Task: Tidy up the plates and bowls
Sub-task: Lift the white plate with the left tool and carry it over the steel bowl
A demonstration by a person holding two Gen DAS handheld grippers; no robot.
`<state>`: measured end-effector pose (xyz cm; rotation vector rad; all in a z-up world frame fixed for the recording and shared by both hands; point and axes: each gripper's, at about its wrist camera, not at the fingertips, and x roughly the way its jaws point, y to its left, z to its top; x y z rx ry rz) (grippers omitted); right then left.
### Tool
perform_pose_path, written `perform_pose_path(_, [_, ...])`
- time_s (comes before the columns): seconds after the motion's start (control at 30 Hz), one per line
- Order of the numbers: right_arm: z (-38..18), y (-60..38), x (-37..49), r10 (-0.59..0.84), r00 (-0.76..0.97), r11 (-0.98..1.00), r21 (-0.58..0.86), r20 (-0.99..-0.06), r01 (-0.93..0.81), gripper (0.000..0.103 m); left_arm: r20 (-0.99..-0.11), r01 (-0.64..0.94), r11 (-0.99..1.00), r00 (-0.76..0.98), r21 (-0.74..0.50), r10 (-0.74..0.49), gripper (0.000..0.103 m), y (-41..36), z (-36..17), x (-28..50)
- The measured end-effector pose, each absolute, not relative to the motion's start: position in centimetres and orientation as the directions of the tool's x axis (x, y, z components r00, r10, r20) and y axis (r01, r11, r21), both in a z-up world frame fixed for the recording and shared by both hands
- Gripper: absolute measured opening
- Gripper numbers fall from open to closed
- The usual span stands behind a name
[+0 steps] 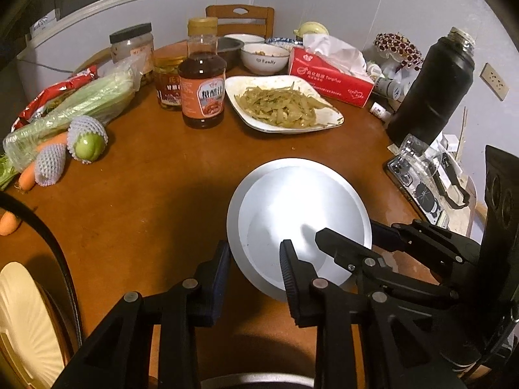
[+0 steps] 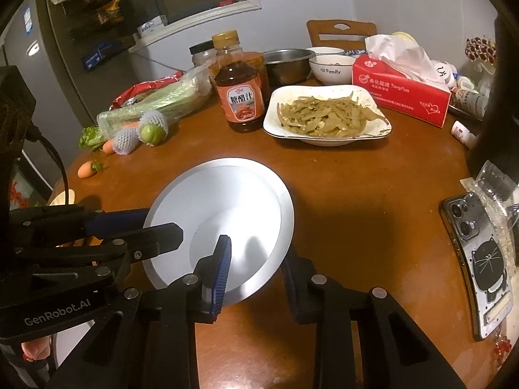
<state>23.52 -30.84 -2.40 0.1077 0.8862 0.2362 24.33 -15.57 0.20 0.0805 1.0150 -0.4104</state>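
A silvery round dish [image 1: 292,201] [image 2: 227,201] lies on the brown wooden table [image 1: 146,194] just ahead of both grippers. My left gripper [image 1: 256,259] straddles the dish's near left rim, one finger outside and one inside, shut on it. My right gripper [image 2: 258,262] is shut on the near right rim in the same way. Each gripper shows in the other's view: the right [image 1: 347,230] and the left [image 2: 162,223]. Farther back stand a square white plate of greenish vegetable strips [image 1: 285,107] [image 2: 327,113], a white bowl [image 1: 264,58] and a steel bowl [image 2: 287,61].
A sauce bottle [image 1: 202,87], jars and bagged greens with carrots [image 1: 87,142] crowd the left. A red tissue box [image 1: 331,74] and a black flask [image 1: 434,87] stand at the right, with a phone [image 2: 480,259] by the right edge. A chair [image 2: 340,32] is behind the table.
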Motion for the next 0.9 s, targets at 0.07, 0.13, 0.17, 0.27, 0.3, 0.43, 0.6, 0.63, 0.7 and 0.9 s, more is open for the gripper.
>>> perform_pose_path(0.07, [-2.0, -30.7, 23.2, 0.249, 0.615, 0.968, 0.188, -0.749, -0.163, 0.032, -0.833, 0.369, 0.921, 0.466, -0.123, -0.298, 0.030, -15.3, 0.6, 24.0])
perform_pose_path(0.13, [-1.5, -30.5, 22.9, 0.249, 0.621, 0.968, 0.184, -0.743, -0.169, 0.032, -0.825, 0.367, 0.922, 0.479, -0.121, -0.299, 0.030, -14.9, 1.2, 23.5])
perform_pose_path(0.17, [-1.2, -30.3, 22.7, 0.249, 0.625, 0.968, 0.181, -0.740, -0.172, 0.032, -0.821, 0.366, 0.923, 0.486, -0.120, -0.299, 0.031, -14.7, 1.5, 23.3])
perform_pose_path(0.27, [-0.5, -29.8, 22.1, 0.254, 0.635, 0.967, 0.177, -0.730, -0.183, 0.032, -0.811, 0.357, 0.928, 0.507, -0.110, -0.291, 0.030, -14.1, 2.3, 22.4])
perform_pose_path(0.3, [-0.2, -29.6, 21.9, 0.258, 0.638, 0.966, 0.177, -0.726, -0.189, 0.032, -0.808, 0.354, 0.929, 0.513, -0.108, -0.290, 0.030, -13.8, 2.6, 22.1])
perform_pose_path(0.43, [1.0, -28.6, 20.9, 0.266, 0.650, 0.963, 0.169, -0.712, -0.209, 0.032, -0.791, 0.343, 0.934, 0.542, -0.102, -0.286, 0.030, -12.6, 3.8, 20.4])
perform_pose_path(0.6, [2.3, -27.1, 19.2, 0.281, 0.664, 0.958, 0.161, -0.693, -0.237, 0.032, -0.772, 0.326, 0.941, 0.572, -0.094, -0.275, 0.030, -11.3, 5.1, 18.5])
perform_pose_path(0.63, [2.5, -26.9, 18.9, 0.283, 0.666, 0.957, 0.159, -0.690, -0.242, 0.032, -0.769, 0.323, 0.942, 0.578, -0.092, -0.274, 0.030, -11.0, 5.3, 18.0])
perform_pose_path(0.7, [3.0, -26.2, 18.0, 0.289, 0.671, 0.955, 0.155, -0.682, -0.254, 0.032, -0.761, 0.316, 0.944, 0.590, -0.091, -0.271, 0.030, -10.5, 5.7, 17.1])
perform_pose_path(0.9, [4.1, -24.6, 15.8, 0.298, 0.686, 0.950, 0.138, -0.663, -0.279, 0.032, -0.737, 0.302, 0.949, 0.620, -0.091, -0.268, 0.030, -9.1, 6.7, 14.5])
